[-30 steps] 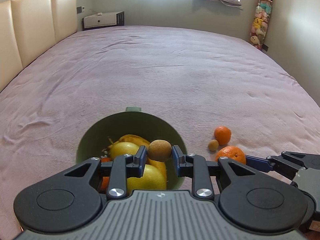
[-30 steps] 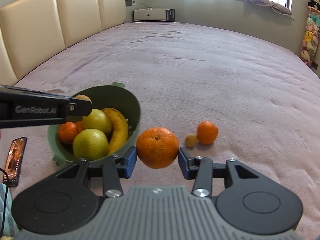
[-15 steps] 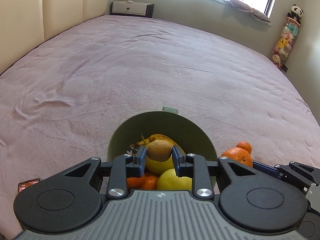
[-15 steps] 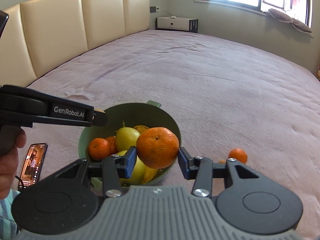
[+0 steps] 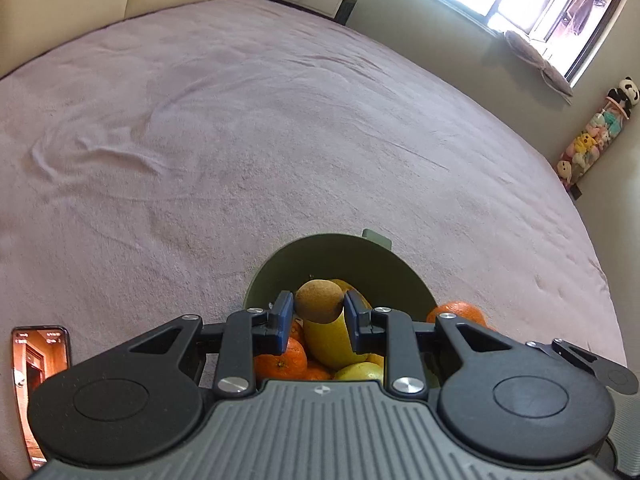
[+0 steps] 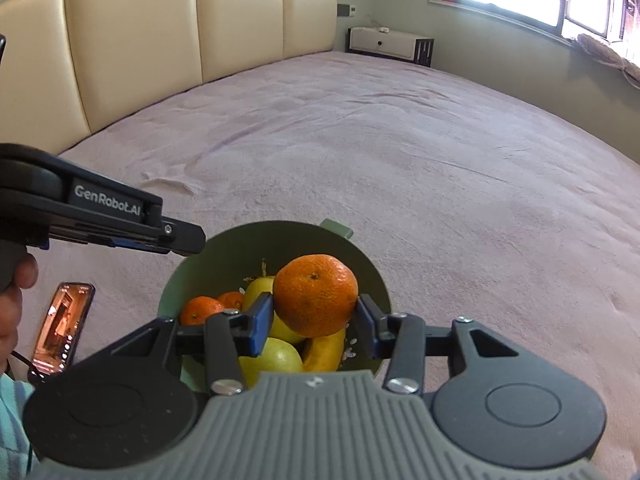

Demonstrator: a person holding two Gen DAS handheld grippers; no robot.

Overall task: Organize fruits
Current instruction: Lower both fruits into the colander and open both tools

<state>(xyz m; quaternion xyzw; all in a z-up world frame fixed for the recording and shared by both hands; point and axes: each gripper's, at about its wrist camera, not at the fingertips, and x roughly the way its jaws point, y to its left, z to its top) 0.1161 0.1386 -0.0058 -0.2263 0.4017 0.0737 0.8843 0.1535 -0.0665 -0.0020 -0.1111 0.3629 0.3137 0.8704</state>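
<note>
Left gripper (image 5: 318, 316): clamped on a brown kiwi (image 5: 319, 301), held over the green bowl (image 5: 352, 256). Right gripper (image 6: 314, 322): clamped on a large orange (image 6: 315, 295), also above the bowl. Bowl on the bed (image 5: 280, 128) contains a banana (image 5: 328, 340), yellow-green apples (image 6: 272, 356) and small oranges (image 6: 200, 310). Phone (image 6: 62, 328) lies beside it.

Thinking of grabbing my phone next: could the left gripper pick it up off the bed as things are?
Probably not yet. The left gripper is shut on a kiwi above the bowl. The phone lies uncovered on the bed beside it, so the path looks free once the kiwi is dropped.
</note>
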